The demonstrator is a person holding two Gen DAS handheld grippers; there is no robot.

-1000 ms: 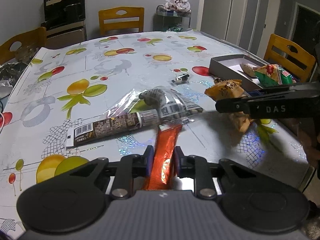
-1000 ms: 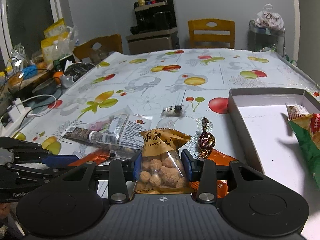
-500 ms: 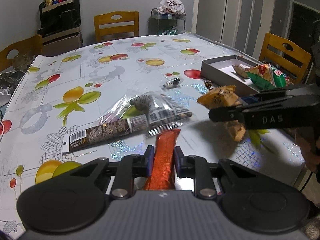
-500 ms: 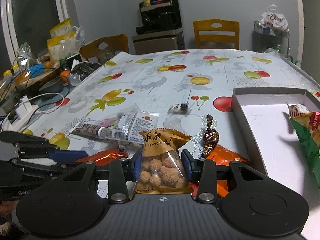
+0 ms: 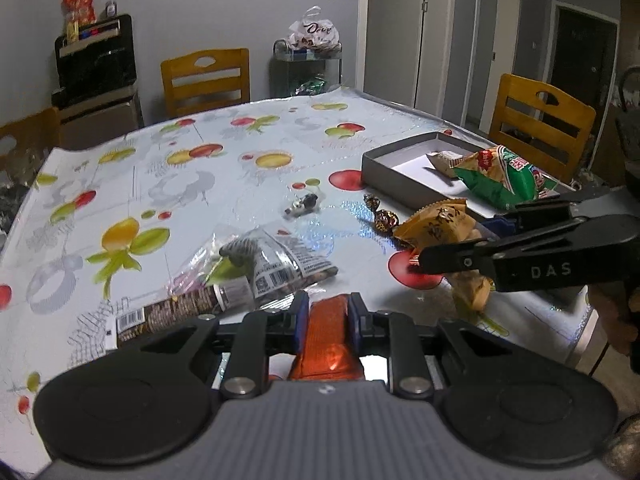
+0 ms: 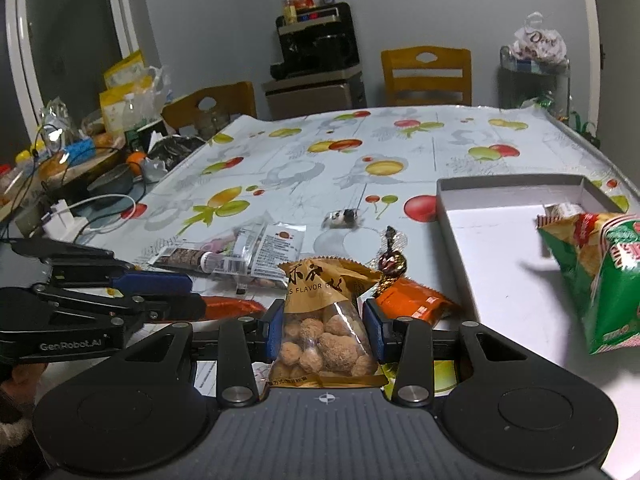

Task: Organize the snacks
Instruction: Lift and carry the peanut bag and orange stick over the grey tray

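Snacks lie scattered over the near part of a fruit-print tablecloth (image 5: 224, 168), and each gripper has one clamped. The left gripper (image 5: 327, 312) has its blue pads pressed together on a narrow orange foil stick (image 5: 326, 340), which runs back under the camera housing. The right gripper (image 6: 323, 322) is closed on a tan bag of brown nuggets (image 6: 324, 320), the pads squeezing its clear lower half while the printed top stands upright between them. To the right of that bag sits a grey shallow box (image 6: 496, 184) with a white floor; a green chip bag (image 6: 600, 272) rests in its right part with a small tan packet (image 5: 442, 160) just behind it. Still on the cloth are a brown twist-wrapped candy (image 6: 392, 260) beside the box's near corner, an orange flat packet (image 6: 412, 300) just under it, a small black-and-white candy (image 6: 342, 216) farther back, a clear barcode-printed packet (image 5: 280, 264), and a long brown stick pack (image 5: 176, 310) touching it. Wooden chairs (image 5: 206, 80) ring the table.
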